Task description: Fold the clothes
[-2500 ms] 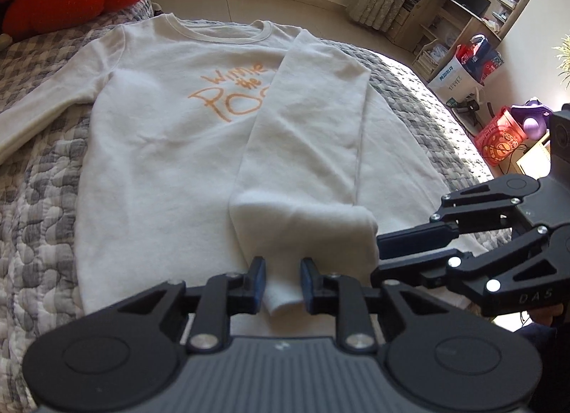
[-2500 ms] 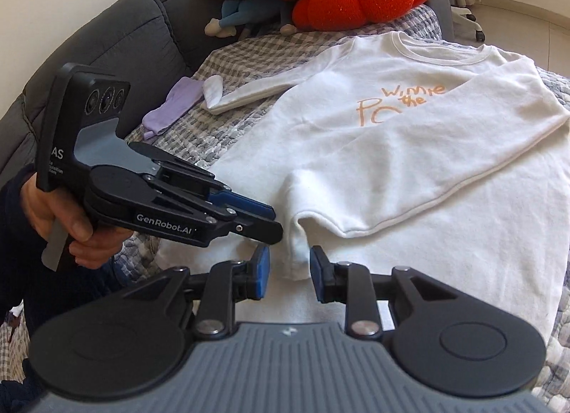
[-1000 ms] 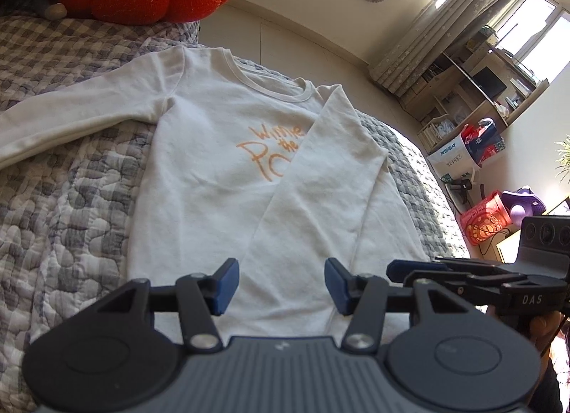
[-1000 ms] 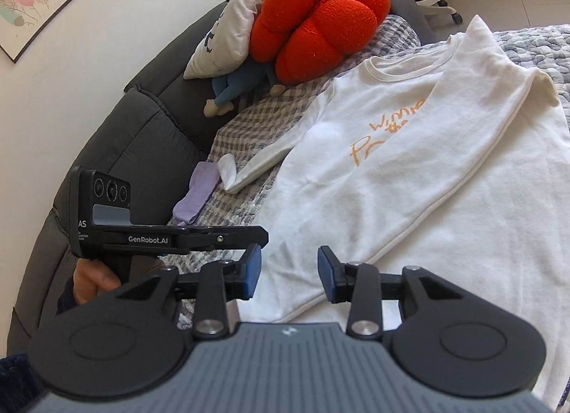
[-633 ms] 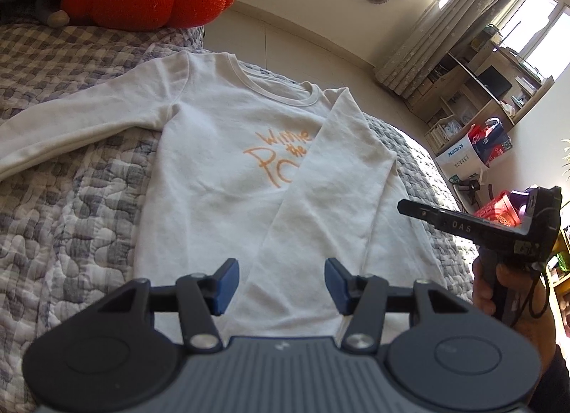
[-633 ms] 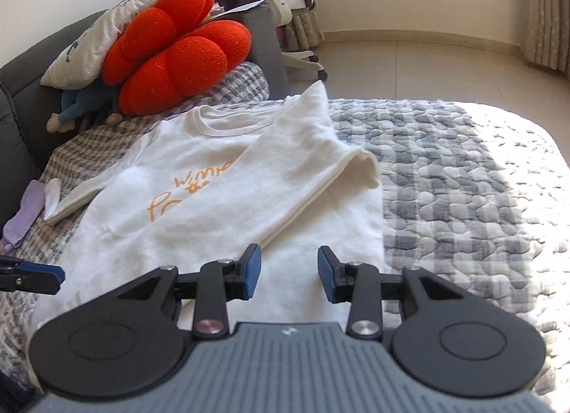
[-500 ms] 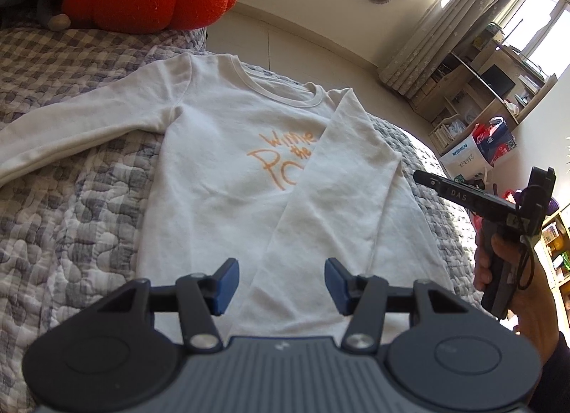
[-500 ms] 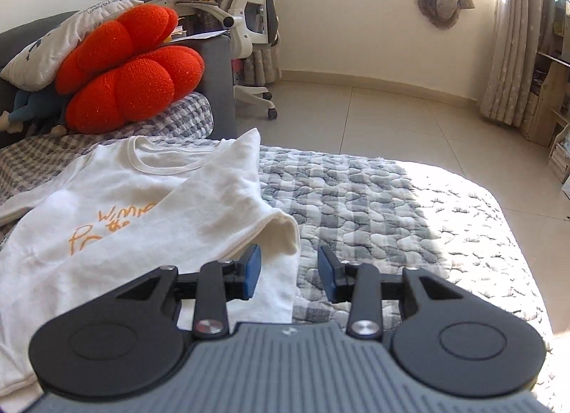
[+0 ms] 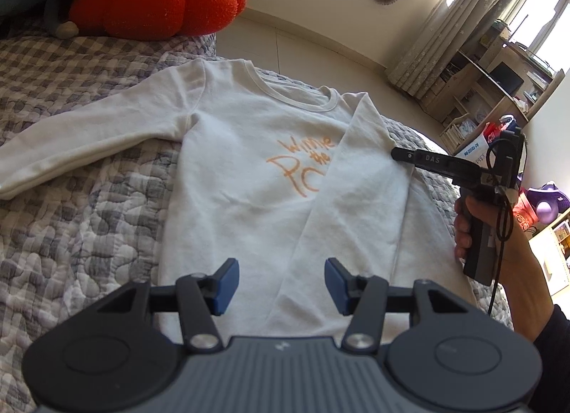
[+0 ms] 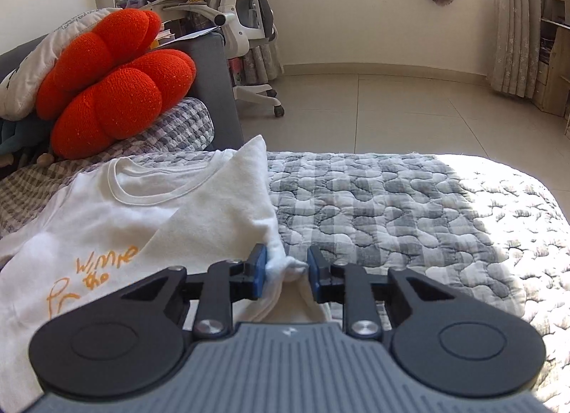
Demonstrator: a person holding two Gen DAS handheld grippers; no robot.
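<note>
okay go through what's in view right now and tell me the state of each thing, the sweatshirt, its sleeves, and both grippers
Sweatshirt: spread flat, print up.
Folded sleeve: laid across the front.
Other sleeve: stretched out, unfolded.
Left hand-held gripper: open, holding nothing.
Right hand-held gripper: closing around the sweatshirt's side edge; grip unclear.

A white sweatshirt point(image 9: 249, 177) with orange lettering point(image 9: 302, 167) lies on a grey-checked quilt point(image 10: 409, 206).

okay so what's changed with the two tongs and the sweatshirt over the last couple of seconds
The left tongs let go of the folded sleeve's cuff, opened wide and backed off. The right tongs swung from the cuff to the sweatshirt's side edge at the folded sleeve and now have a bunch of fabric between them. The sweatshirt stayed flat, other sleeve spread out.
</note>
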